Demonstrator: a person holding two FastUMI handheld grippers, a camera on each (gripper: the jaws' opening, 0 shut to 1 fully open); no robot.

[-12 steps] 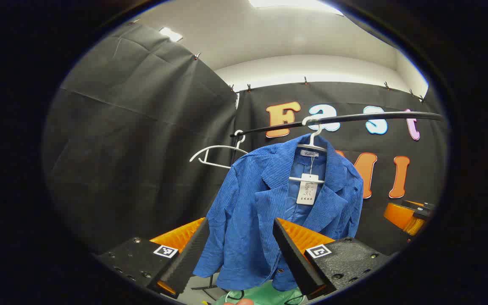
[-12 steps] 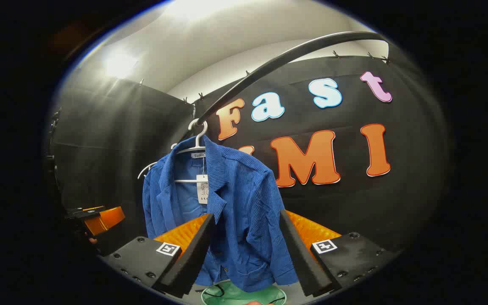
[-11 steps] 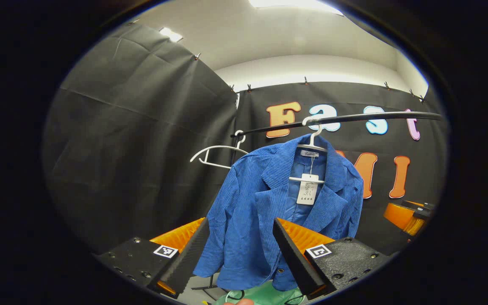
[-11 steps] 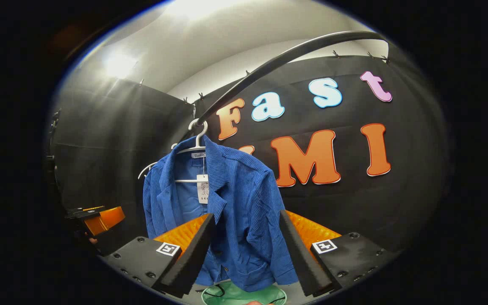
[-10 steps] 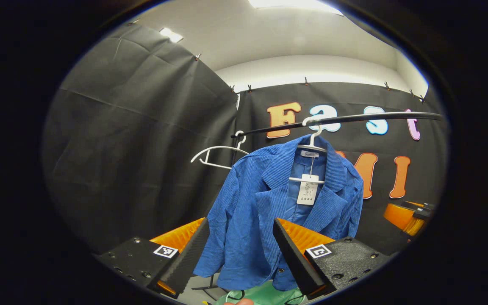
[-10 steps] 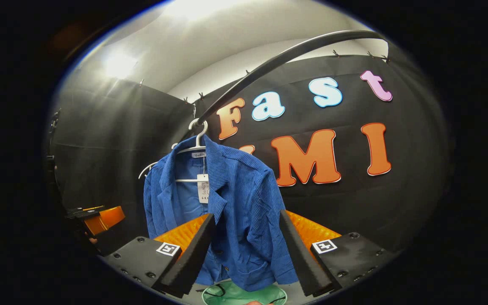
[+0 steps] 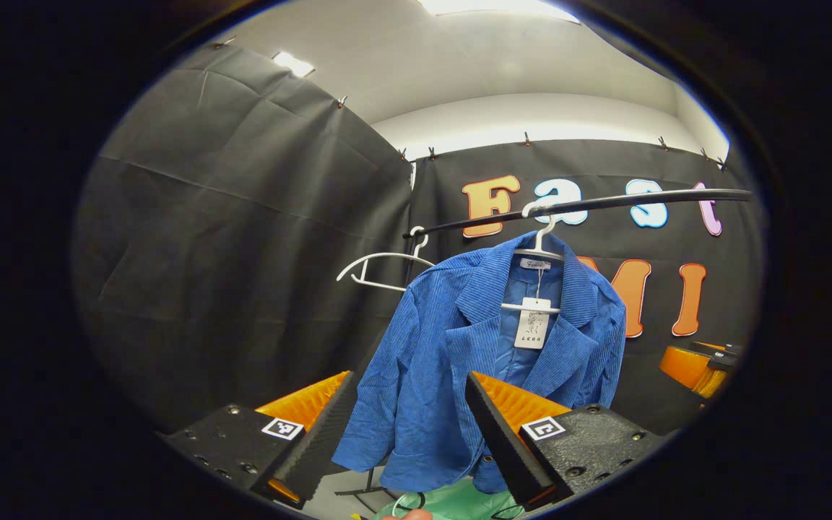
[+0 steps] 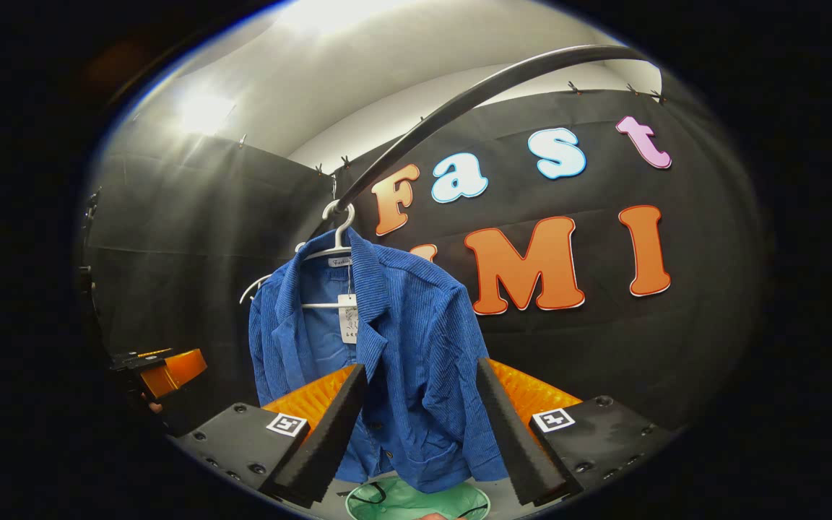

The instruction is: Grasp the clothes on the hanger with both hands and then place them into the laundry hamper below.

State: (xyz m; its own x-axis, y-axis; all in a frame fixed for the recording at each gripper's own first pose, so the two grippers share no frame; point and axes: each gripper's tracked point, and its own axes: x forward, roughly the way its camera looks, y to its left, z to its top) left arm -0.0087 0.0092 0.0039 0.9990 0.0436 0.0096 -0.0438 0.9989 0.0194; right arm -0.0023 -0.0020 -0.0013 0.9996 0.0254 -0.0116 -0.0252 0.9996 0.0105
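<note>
Black cloth walls back a dark rail [image 7: 604, 203]. On it, a white hanger [image 7: 540, 245] carries the blue jacket [image 7: 459, 361]; a bare hanger [image 7: 380, 267] hangs beside. Below the jacket sits the green hamper [image 8: 416, 502]. Left tongs [image 7: 401, 440] and right tongs [image 8: 419, 433] are released, short of the jacket.

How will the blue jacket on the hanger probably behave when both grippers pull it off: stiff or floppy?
Probably floppy: the blue jacket drapes in soft folds from the white hanger. Its ribbed cloth should let the fingers hold without much slipping. The hanger may swing or come off the rail, since it hangs by one hook.
</note>
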